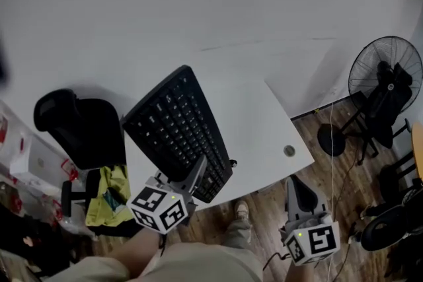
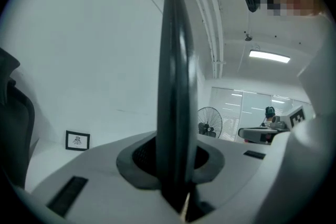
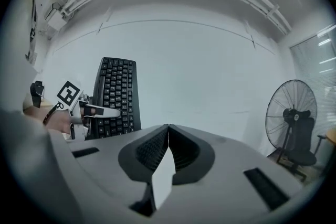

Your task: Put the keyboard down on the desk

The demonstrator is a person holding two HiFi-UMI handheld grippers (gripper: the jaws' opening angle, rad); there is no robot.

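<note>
The left gripper (image 1: 196, 173) clamps its jaws on the near end of the keyboard (image 1: 177, 132), which covers the worktop's (image 1: 264, 122) left edge; contact there is unclear. Rightward the worktop lies bare, and the right gripper (image 1: 295, 185), jaws closed on nothing, hangs off its front edge

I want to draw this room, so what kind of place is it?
It is probably an office. There is a white desk, a black keyboard like the ones used with computers, and a black swivel chair. A standing fan stands on the wooden floor.
</note>
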